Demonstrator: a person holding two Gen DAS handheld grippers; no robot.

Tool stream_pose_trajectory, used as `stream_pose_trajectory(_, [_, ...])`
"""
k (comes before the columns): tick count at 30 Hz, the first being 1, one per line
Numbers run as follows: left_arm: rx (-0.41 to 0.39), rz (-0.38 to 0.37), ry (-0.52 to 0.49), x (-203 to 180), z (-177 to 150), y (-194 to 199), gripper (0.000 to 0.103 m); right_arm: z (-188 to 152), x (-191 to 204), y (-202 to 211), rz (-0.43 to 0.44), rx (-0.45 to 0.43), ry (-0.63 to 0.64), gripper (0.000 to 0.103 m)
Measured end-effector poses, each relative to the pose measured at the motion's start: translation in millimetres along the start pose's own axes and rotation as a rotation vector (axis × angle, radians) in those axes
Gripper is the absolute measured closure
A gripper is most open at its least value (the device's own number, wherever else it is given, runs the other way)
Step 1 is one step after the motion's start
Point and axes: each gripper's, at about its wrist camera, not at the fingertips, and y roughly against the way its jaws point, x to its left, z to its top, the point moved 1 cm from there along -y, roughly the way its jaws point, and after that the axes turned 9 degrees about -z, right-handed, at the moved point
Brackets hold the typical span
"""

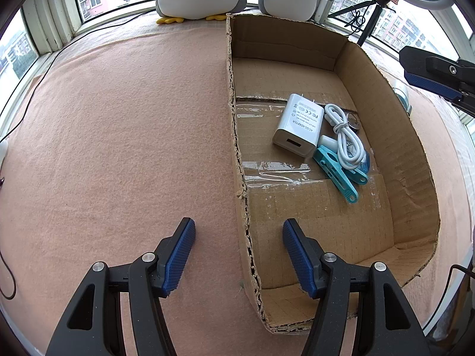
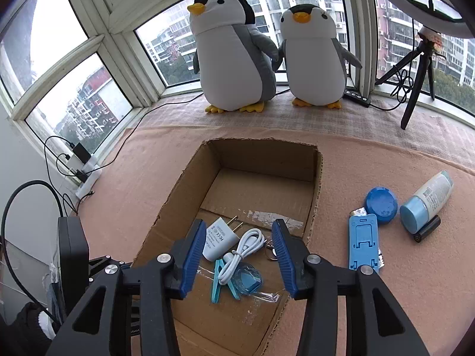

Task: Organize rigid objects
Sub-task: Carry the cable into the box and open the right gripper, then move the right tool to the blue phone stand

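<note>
An open cardboard box (image 1: pixel 394 154) (image 2: pixel 184 184) lies on the pink felt. Inside it are a white AC adapter (image 1: pixel 298 124) (image 2: pixel 218 237), a coiled white cable (image 1: pixel 346 133) (image 2: pixel 243 250), teal clothes pegs (image 1: pixel 341 175) (image 2: pixel 218 280), a key ring (image 1: pixel 353 120) (image 2: pixel 270 250) and a clear blue item (image 2: pixel 248 280). My left gripper (image 1: pixel 239 255) is open, straddling the box's near left wall, empty. My right gripper (image 2: pixel 236 259) hangs open and empty above the box contents. Right of the box lie a blue phone stand (image 2: pixel 363 241), a blue round lid (image 2: pixel 381 204), a white tube (image 2: pixel 427 200) and a black cylinder (image 2: pixel 427 228).
Two plush penguins (image 2: pixel 234 50) (image 2: pixel 314 56) stand by the window behind the box. A black tripod (image 2: pixel 415 74) with cables stands at back right. A power strip and chargers (image 2: pixel 81 166) lie along the left wall. Bare pink felt (image 1: pixel 118 133) spreads left of the box.
</note>
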Motion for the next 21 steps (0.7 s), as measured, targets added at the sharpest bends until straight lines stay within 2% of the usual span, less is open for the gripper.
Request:
stream_pose_trajectory(11, [0.000, 0.000, 0.000, 1, 0, 0, 0.037, -1, -55, 19, -0.062, -0.021, -0.090, 0.058])
stream_pose_trajectory(16, [0.000, 0.000, 0.000, 1, 0, 0, 0.037, -6, -87, 19, -0.047, 0.003, -0.159, 0.048])
stream_pose_trajectory(21, [0.000, 0.000, -0.001, 1, 0, 0, 0.037, -4, -115, 9, -0.002, 0.027, -0.245, 0.047])
